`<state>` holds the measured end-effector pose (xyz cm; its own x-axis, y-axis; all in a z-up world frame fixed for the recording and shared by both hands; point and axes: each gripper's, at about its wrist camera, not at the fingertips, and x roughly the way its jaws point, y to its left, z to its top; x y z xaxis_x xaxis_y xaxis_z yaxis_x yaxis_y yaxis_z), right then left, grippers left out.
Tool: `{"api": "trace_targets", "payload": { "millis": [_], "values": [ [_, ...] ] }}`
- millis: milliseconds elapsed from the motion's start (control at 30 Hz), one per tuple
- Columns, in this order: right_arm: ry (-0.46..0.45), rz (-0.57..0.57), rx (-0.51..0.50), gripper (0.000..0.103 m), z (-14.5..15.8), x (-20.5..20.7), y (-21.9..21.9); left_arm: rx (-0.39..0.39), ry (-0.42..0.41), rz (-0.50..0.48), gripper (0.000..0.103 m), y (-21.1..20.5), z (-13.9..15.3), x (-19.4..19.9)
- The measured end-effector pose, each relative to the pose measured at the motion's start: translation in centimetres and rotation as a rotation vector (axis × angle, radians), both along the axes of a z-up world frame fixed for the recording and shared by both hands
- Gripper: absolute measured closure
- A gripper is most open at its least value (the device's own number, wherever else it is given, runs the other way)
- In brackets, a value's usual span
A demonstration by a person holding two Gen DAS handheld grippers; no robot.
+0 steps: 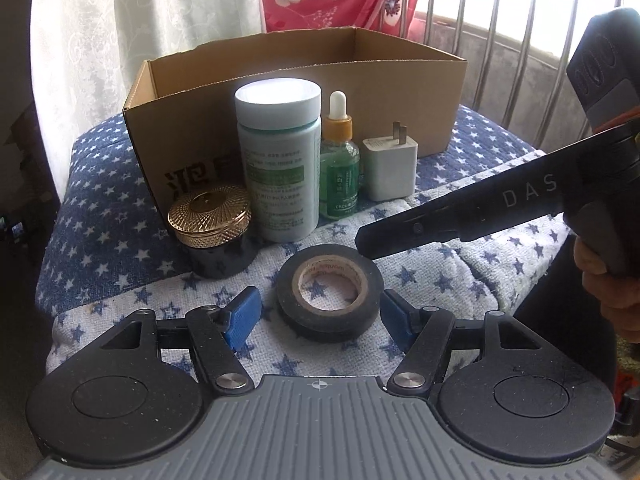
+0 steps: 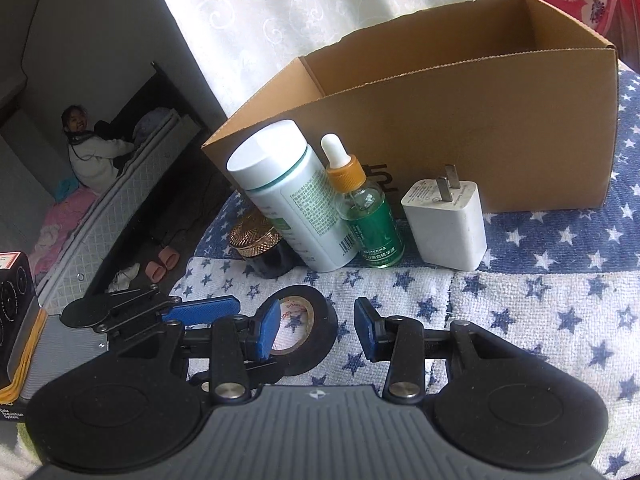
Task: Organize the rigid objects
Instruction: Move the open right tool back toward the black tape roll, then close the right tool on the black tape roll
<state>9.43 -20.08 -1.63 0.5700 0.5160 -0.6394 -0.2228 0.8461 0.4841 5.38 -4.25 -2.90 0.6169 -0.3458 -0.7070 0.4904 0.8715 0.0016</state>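
Note:
A black tape roll [image 1: 329, 290] lies flat on the star-patterned cloth, between the open blue fingers of my left gripper [image 1: 320, 312], not clamped. Behind it stand a gold-lidded black jar [image 1: 212, 228], a tall white bottle [image 1: 279, 160], a green dropper bottle [image 1: 339, 160] and a white charger plug [image 1: 390, 168], in front of an open cardboard box [image 1: 296, 64]. My right gripper [image 2: 316, 330] is open just above and right of the tape [image 2: 308, 340]; its side shows in the left wrist view [image 1: 460, 216]. The bottle [image 2: 292, 196], dropper [image 2: 366, 216], plug [image 2: 446, 226] and box [image 2: 460, 120] show there too.
The cloth-covered surface [image 1: 100, 208] drops off at the left. Metal window bars [image 1: 500, 20] and curtains stand behind the box. In the right wrist view a person [image 2: 92, 152] sits far off on the floor, with slippers [image 2: 162, 264] below the surface edge.

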Motion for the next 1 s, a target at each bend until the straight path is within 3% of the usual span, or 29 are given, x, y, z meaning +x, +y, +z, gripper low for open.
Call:
{"api": "trace_targets", "payload": {
  "millis": [367,600,700,833,1000],
  "values": [
    [-0.022,0.045,-0.089,0.062,-1.4,-0.1,2.2,0.036,-0.013,-0.019,0.036,-0.8,-1.4,0.5],
    [-0.074,0.067,-0.193,0.082,-1.3,-0.5,3.2,0.024,-0.025,-0.007,0.037,-0.7,-1.6,0.1],
    [-0.097,0.073,-0.219,0.083,-1.1,-1.1,3.4,0.029,-0.039,0.000,0.038,-0.8,-1.4,-0.4],
    [-0.121,0.060,-0.210,0.083,-0.2,-2.0,3.3,0.052,-0.108,0.009,0.038,-0.9,-0.4,-1.5],
    [-0.255,0.053,-0.250,0.083,3.9,-4.3,4.0,0.092,-0.280,0.008,0.038,-0.8,2.7,-3.8]
  ]
}}
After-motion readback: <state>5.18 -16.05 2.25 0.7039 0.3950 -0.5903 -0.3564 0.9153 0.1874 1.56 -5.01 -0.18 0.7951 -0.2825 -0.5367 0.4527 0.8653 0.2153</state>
